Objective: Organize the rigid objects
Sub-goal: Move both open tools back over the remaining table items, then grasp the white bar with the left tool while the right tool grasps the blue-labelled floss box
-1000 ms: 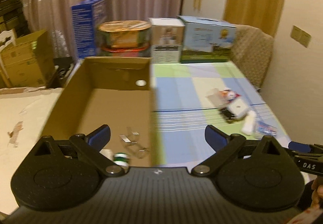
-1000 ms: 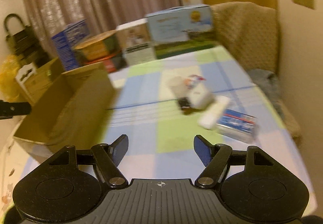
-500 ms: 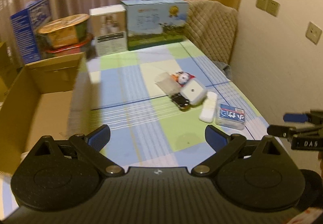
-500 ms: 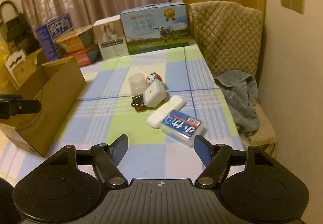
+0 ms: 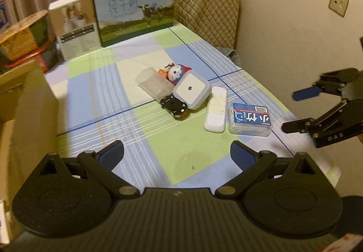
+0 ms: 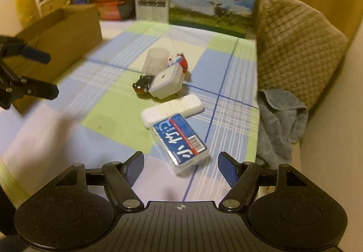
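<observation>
right tool [image 6: 180,169] agape (empty), above toothpick box [image 6: 180,141]

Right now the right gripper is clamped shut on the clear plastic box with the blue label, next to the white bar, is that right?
Not quite. The right gripper is open and empty; the clear plastic box with the blue label lies on the checked tablecloth ahead of it, beside the white bar, as the right wrist view shows.

right gripper [image 5: 295,111] body: white letters "DAS"
milk carton box [image 5: 133,9]: large Chinese characters "纯牛奶", gold medal emblem
clear plastic case [image 5: 250,119]: blue label, white characters "小竹", barcode unreadable
</observation>
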Demonstrator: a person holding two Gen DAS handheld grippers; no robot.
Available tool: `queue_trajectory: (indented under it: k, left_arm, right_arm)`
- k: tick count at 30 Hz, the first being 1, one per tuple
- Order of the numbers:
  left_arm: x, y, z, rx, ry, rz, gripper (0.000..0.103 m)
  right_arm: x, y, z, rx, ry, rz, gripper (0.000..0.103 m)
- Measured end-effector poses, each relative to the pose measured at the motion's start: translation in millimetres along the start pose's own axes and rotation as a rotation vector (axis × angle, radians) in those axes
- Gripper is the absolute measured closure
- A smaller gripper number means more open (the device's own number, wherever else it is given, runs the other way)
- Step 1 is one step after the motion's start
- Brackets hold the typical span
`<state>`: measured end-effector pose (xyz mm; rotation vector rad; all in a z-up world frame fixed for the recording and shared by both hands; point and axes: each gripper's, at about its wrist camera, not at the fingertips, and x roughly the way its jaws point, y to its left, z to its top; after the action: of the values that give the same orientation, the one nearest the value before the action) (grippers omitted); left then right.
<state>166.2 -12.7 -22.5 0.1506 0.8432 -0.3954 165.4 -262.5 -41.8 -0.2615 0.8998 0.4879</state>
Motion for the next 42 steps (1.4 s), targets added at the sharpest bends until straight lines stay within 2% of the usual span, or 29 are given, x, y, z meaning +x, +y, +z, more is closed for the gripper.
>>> queue_trajectory:
  k: [5,14,16,19,22,28,32,35,37,38,42]
  left_arm:
    - [30.1,0.3,-1.1,0.023,0.022,-0.016,0.005]
    - [61.4,0.0,1.5,0.063,0.056,-0.046,0.005]
    - [67.8,-0.3,2.6,0.059,0.075,-0.059,0.005]
    - [75.3,-4.3,3.7,0.067,0.079,-0.071,0.005]
    - [84.1,-12.3,5.7,0.086,0.076,-0.094,0.007]
    - [113.1,-37.5,13.6,0.118,0.064,-0.132,0.022]
    - [134.1,-54.1,19.7,0.134,0.059,-0.125,0.04]
    - [149.3,-61.0,22.7,0.126,0.072,-0.109,0.055]
    - [154.5,-62.6,24.4,0.117,0.061,-0.1,0.059]
    - [155.3,-62.5,26.1,0.11,0.065,-0.095,0.068]
    - [145.7,-59.2,22.8,0.074,0.099,-0.096,0.068]
  right_arm:
    - [38.3,-7.6,4.1,-0.103,0.049,0.066,0.034]
    - [81.7,-21.4,16.4,-0.156,0.096,0.146,0.035]
    - [85.8,-22.5,17.7,-0.152,0.098,0.155,0.042]
    - [85.0,-22.5,16.4,-0.134,0.091,0.142,0.046]
    - [76.0,-25.5,12.5,-0.059,0.094,0.129,0.049]
    - [59.0,-37.5,0.9,0.09,0.065,0.061,0.049]
    - [52.5,-45.2,-6.2,0.193,0.051,0.007,0.049]
    - [48.3,-49.3,-11.5,0.26,0.03,0.012,0.049]
    - [46.1,-49.8,-13.9,0.283,0.025,0.007,0.049]
    - [45.3,-49.3,-14.4,0.29,0.025,0.0,0.049]
    - [40.9,-46.2,-14.2,0.333,0.036,0.004,0.049]
